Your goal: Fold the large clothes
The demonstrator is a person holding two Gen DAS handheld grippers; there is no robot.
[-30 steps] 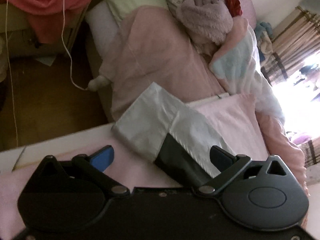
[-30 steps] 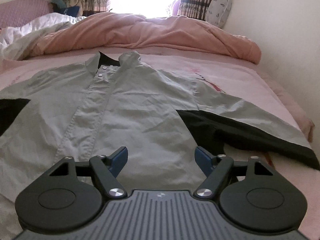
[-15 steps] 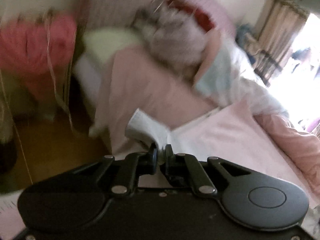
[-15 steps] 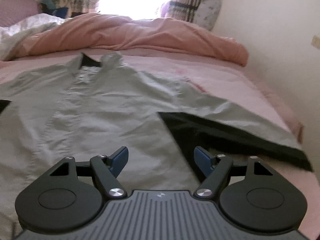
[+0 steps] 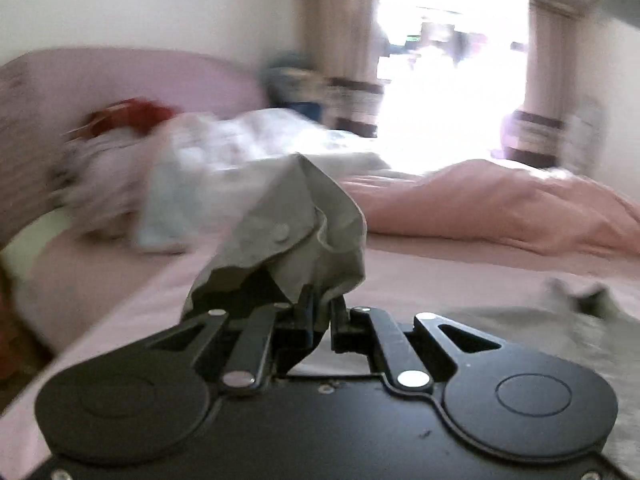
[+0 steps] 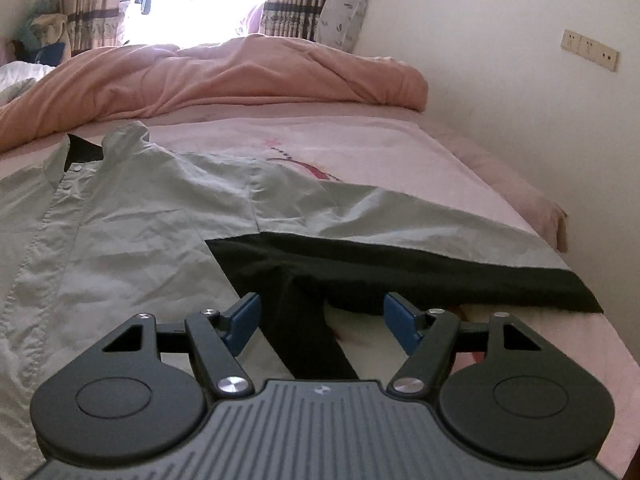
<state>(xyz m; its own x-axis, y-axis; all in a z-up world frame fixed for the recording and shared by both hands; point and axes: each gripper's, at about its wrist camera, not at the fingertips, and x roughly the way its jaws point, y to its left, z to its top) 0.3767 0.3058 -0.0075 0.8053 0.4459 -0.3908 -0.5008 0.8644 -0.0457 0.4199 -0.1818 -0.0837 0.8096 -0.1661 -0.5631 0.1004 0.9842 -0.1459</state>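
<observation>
The jaws of the left gripper [image 5: 320, 316] are pinched together on a bunched sleeve [image 5: 296, 232] of the shirt, which bulges up just ahead of them with a snap button showing; the jaws of the right gripper [image 6: 320, 320] stand wide apart and hold nothing. Ahead of both lies the bed [image 6: 360, 140] with its pink sheet, the largest thing in sight. A pink quilt [image 6: 240, 76] is heaped far beyond the right jaws. The grey shirt [image 6: 140, 216] lies flat on the sheet, front up, ahead and left of the right jaws; its black underarm panel [image 6: 312, 340] runs between them. The left view is blurred
</observation>
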